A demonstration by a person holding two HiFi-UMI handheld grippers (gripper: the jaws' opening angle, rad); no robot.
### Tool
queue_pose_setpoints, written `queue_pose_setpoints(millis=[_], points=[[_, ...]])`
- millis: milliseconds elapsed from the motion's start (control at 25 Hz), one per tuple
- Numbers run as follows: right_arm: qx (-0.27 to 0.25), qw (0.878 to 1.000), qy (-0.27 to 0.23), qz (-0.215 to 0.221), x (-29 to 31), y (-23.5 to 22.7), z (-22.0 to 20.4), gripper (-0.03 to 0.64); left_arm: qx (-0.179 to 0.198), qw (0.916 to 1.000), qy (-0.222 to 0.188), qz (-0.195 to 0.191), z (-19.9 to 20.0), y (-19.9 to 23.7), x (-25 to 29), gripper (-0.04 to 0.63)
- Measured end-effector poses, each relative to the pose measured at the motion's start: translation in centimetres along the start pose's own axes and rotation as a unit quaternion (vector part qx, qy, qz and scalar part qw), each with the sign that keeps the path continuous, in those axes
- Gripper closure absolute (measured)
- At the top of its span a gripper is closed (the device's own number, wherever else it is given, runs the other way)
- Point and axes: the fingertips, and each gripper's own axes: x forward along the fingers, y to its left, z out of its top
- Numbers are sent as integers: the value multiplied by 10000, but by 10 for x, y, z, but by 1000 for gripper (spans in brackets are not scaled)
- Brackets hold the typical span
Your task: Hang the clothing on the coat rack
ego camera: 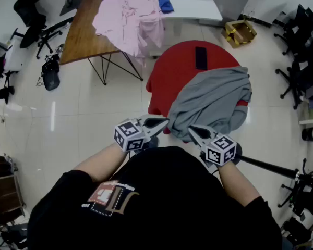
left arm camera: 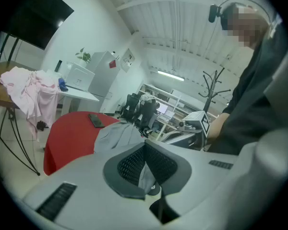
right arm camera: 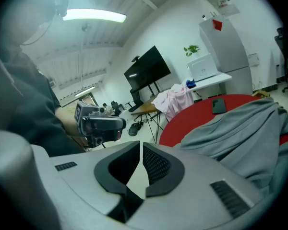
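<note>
On the red table (ego camera: 169, 74): grey garment (ego camera: 214, 100) lies heaped, its near edge hanging over the rim toward the person.
Left tool (ego camera: 161, 122): jaws closed on a fold of the garment's near edge.
Right tool (ego camera: 193, 131): jaws almost together, nothing between them, tip just beside the garment's edge.
Phone (ego camera: 201, 58): flat on the table, beyond the garment.
</note>
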Motion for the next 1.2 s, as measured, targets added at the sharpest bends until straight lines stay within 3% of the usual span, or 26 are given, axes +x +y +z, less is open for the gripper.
queue_pose_setpoints(millis=[80,280,520,760,840,920,1200], points=[[88,9992,399,24,25,-10,-18,579,49,10000,75,-38,-5,6,1,603],[141,9899,1412,5,79,-23,-66,457,127,9995,279,-97,-16,17,-2,603],[162,9722,2265,-578,123,-41,-108,420,-1,9994,348,-31,-24,31,-25,603],[195,9650,2459,-887,148,-54,-119,432,-179,9993,309,147,-31,45,-43,603],[137,9615,2549,-1019,150,-60,-125,526,-210,9992,294,147,-32,45,-44,603],[64,9616,2544,-1031,148,-62,-126,555,-208,9993,284,128,-33,43,-45,603],[414,9674,2222,-1141,129,-61,-117,543,-280,9993,233,107,-33,37,-42,603]])
